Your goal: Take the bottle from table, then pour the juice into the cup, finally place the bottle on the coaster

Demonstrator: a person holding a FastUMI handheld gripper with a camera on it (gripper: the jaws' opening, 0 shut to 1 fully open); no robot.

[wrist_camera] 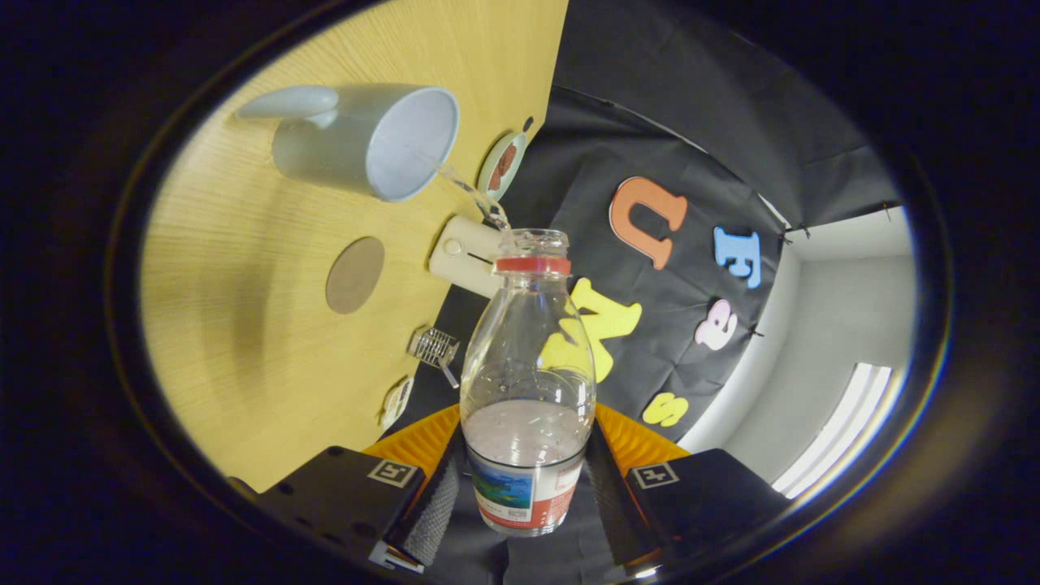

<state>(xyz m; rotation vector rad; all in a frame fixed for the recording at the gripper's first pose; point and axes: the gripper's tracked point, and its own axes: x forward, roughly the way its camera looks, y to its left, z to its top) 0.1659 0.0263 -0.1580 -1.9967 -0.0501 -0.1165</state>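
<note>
My gripper (524, 496) is shut on a clear plastic bottle (526, 382), both fingers pressing its labelled base. The bottle has a red neck ring and no cap, and it is tipped over toward the pale grey cup (366, 140) on the wooden table (244, 325). A thin stream of clear liquid (475, 197) runs from the bottle's mouth into the cup's opening. Some liquid still sits in the bottle near the label. A round brown coaster (355, 275) lies flat on the table between the cup and my fingers.
A cream cylinder (463, 253) rests at the table's edge close to the bottle's mouth. A small round dish (502, 165) sits beyond it. A small clear wire-like object (433, 348) and a small tag (397, 400) lie along the same edge.
</note>
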